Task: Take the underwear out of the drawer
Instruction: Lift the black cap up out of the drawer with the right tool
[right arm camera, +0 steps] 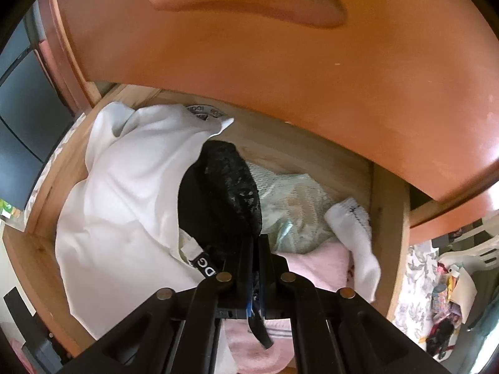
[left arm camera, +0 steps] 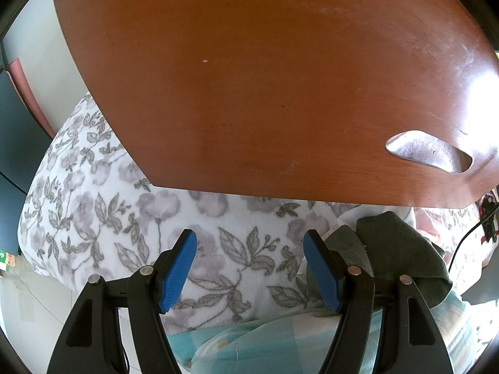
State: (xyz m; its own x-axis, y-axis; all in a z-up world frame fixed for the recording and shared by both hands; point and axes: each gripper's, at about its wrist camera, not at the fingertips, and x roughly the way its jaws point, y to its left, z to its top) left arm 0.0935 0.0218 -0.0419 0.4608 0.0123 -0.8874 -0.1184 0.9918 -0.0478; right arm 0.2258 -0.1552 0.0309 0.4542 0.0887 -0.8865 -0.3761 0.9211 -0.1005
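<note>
The drawer [right arm camera: 386,205] is bare, matt pale wood inside; the front above it [right arm camera: 280,71] is smooth reddish-brown wood with a soft sheen. The black underwear [right arm camera: 218,193] is cloth — part plain, part lacy. The white garment [right arm camera: 124,193] looks like smooth knit. The floral blanket [left arm camera: 103,205] is fleecy — matt.

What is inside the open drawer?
In the drawer: a white garment, black lace underwear pinched by the right gripper, pale green lace, a white sock, pink fabric. These cover the drawer's bottom.
</note>
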